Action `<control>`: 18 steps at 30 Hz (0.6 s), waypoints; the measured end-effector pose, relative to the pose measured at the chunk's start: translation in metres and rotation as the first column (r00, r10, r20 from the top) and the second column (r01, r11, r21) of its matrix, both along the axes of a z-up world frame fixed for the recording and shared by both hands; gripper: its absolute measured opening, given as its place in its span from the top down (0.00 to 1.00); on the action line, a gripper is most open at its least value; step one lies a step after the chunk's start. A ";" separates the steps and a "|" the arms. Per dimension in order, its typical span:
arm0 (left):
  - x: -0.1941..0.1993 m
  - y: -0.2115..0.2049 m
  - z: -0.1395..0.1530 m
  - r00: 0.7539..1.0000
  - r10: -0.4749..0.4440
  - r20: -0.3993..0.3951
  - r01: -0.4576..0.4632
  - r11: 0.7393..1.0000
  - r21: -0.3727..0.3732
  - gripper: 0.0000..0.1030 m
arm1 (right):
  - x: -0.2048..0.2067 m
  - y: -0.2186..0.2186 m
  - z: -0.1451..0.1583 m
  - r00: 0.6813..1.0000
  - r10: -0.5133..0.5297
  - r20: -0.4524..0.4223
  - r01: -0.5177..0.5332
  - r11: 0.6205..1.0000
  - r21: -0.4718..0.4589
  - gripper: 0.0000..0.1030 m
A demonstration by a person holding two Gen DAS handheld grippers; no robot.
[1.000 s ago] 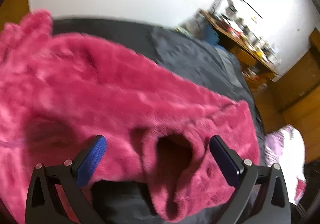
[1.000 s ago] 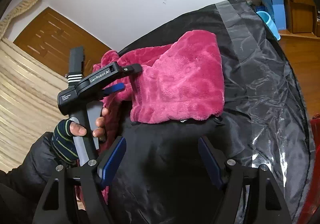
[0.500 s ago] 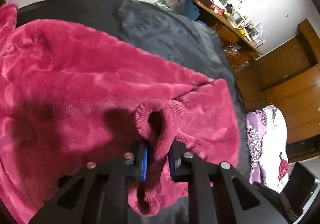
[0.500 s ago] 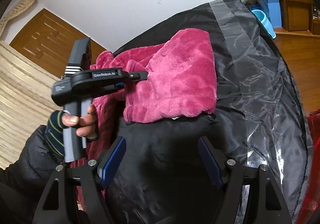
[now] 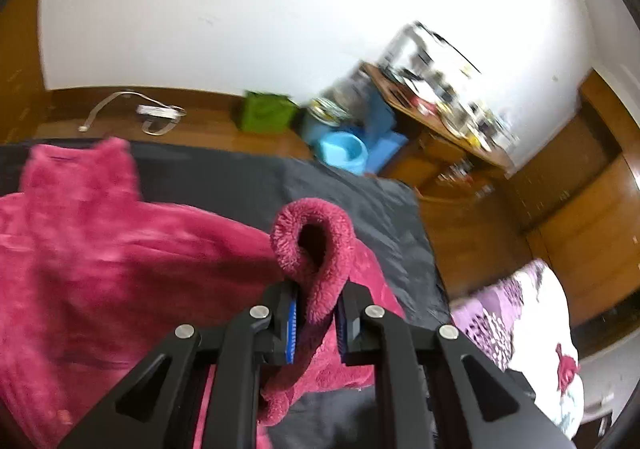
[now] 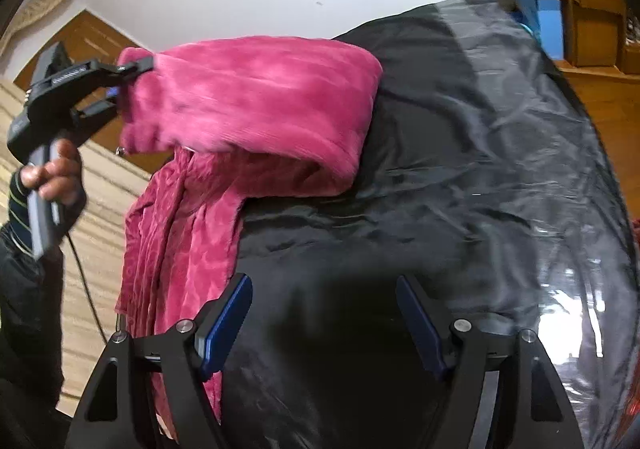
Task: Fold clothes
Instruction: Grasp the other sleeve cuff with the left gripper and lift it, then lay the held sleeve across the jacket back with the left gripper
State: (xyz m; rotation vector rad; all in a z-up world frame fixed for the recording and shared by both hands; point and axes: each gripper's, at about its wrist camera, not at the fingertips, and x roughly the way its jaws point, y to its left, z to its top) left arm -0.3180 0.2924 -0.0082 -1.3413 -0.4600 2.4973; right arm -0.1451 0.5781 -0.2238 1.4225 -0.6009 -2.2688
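Observation:
A fluffy magenta garment (image 5: 120, 269) lies partly on a black cover (image 5: 240, 177). My left gripper (image 5: 316, 289) is shut on its rolled cuff (image 5: 316, 233), which sticks up between the blue pads. In the right wrist view the same left gripper (image 6: 120, 85), in a person's hand (image 6: 56, 169), holds the garment (image 6: 260, 109) up at the left. One part drapes onto the black cover (image 6: 480, 169) and a long part hangs down at the left. My right gripper (image 6: 324, 313) stands open above bare black cover, with nothing between its fingers.
Beyond the cover is wooden floor with a green bag (image 5: 266, 115), a blue basin (image 5: 344, 149), a white power strip (image 5: 156, 113) and a cluttered desk (image 5: 440, 109). Floral bedding (image 5: 520, 329) lies at the right. A beige striped surface (image 6: 92, 209) lies left of the cover.
My left gripper shut on the garment's cuff and rose with it, so the fabric now hangs from it above the cover. The right gripper stayed open and drifted slightly.

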 end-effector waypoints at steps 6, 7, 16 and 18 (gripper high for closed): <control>0.010 -0.090 0.003 0.994 0.110 -0.004 -0.110 0.991 -0.070 0.84 | -0.005 -0.046 0.003 0.998 0.059 -0.001 -0.059 0.998 0.024 0.26; 0.013 -0.107 -0.001 0.992 0.130 -0.002 -0.129 0.988 -0.082 0.84 | -0.004 -0.051 0.003 0.998 0.068 -0.001 -0.068 0.997 0.029 0.26; 0.028 -0.226 -0.053 0.958 0.283 0.057 -0.268 0.945 -0.189 0.84 | -0.009 -0.105 0.004 0.991 0.129 0.016 -0.130 0.989 0.074 0.26; 0.029 -0.245 -0.068 0.948 0.312 0.069 -0.290 0.931 -0.223 0.84 | -0.008 -0.114 0.005 0.990 0.136 0.020 -0.138 0.987 0.086 0.26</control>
